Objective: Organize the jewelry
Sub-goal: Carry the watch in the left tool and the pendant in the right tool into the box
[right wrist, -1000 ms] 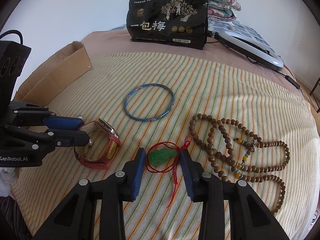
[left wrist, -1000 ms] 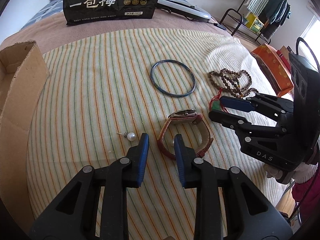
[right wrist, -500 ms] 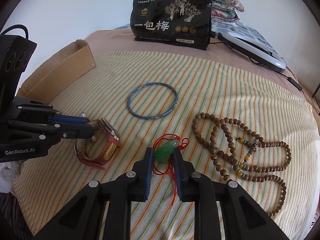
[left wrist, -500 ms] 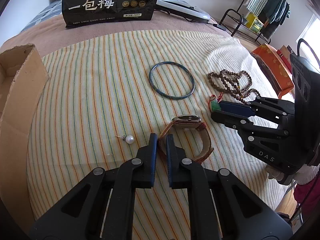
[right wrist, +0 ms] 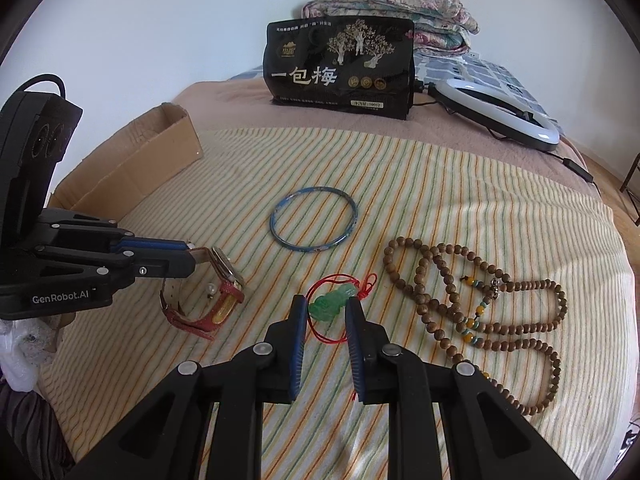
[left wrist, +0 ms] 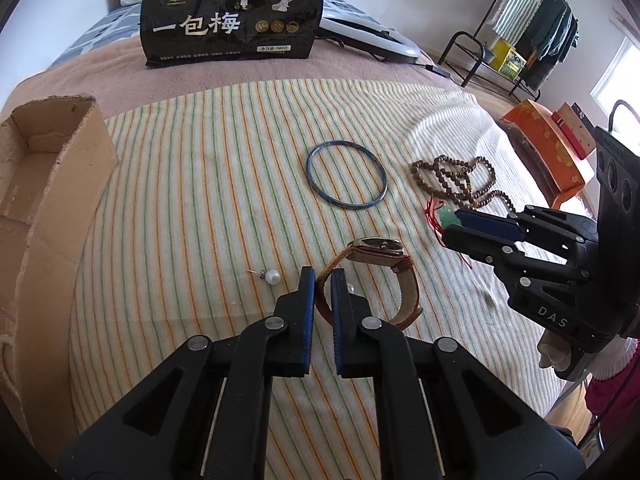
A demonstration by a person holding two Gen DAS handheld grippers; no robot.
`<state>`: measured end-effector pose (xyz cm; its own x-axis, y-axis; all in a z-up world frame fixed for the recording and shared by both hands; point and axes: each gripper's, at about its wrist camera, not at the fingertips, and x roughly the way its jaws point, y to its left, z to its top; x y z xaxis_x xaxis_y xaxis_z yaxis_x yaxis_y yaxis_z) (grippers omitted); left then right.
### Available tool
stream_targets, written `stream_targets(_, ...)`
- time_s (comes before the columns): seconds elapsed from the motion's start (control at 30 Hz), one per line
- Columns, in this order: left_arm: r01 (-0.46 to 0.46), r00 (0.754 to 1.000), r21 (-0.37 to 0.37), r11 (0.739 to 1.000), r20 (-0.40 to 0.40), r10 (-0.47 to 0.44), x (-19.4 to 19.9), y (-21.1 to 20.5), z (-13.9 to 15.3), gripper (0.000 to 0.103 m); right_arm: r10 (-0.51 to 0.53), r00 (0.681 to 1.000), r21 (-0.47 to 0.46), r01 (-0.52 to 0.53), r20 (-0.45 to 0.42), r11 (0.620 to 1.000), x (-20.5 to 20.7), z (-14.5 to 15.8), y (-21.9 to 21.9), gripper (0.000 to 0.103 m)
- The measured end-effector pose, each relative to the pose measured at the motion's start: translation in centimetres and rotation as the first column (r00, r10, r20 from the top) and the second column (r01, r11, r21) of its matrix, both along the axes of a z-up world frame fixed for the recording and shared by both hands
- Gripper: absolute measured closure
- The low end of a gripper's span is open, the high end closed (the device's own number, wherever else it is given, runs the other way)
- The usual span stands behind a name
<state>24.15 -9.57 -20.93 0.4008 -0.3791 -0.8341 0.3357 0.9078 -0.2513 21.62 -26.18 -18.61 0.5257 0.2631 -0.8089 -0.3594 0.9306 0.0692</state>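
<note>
Both tools have closed since a second ago: our left tool point(left wrist: 320, 280) now pinches the strap of the watch point(left wrist: 376, 248), and our right tool point(right wrist: 326, 308) clamps the green pendant point(right wrist: 332, 305) on its red cord. All of it lies on the striped cloth point(left wrist: 200, 200) over the bed — bangle point(right wrist: 313, 222) and beads point(right wrist: 460, 292) untouched beyond.

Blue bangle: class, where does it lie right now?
In the right wrist view the blue bangle lies flat mid-cloth, behind the green pendant, between the watch and the brown beads.
</note>
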Motion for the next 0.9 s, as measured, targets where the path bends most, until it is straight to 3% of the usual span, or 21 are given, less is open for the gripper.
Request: stream_targets(0.9,-0.103,0.986,-0.07,0.992,0.123,0.111,-3.9,7.4,7.6,0.097,0.008,0.987,0.026,-0.013,0.159,1.0,-3.6,10.2,3.0,0.085)
